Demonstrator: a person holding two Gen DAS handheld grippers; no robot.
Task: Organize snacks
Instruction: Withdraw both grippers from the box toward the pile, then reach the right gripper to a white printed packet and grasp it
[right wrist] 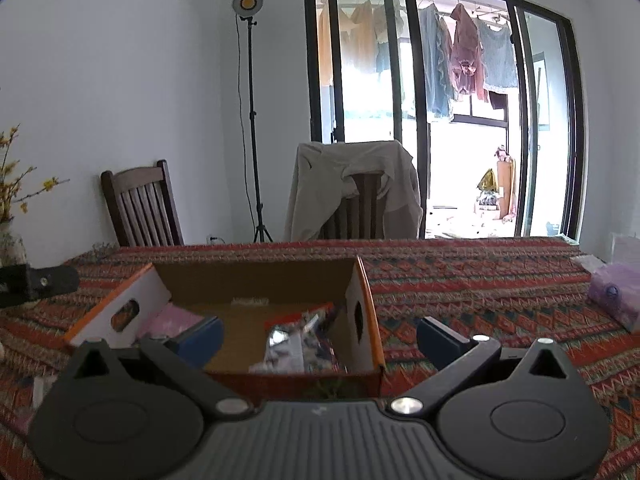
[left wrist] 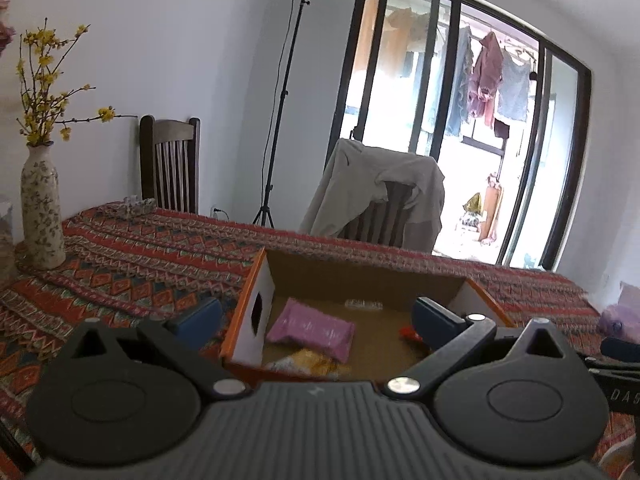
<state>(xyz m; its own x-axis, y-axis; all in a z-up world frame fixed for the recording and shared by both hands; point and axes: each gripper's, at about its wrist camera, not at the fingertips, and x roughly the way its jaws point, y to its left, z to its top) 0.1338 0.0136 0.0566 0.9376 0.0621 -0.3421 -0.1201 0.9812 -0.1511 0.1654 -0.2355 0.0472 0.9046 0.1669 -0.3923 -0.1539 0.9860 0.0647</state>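
An open cardboard box with white side walls sits on the patterned tablecloth; it also shows in the right wrist view. Inside lie a pink snack packet, a yellow packet and a red one. The right wrist view shows a silvery packet and the pink packet in the box. My left gripper is open and empty over the box's near edge. My right gripper is open and empty, straddling the box's right wall.
A flowered vase with yellow twigs stands far left. A purple bag lies at the table's right edge. Two chairs, one draped with a jacket, and a lamp stand stand behind the table.
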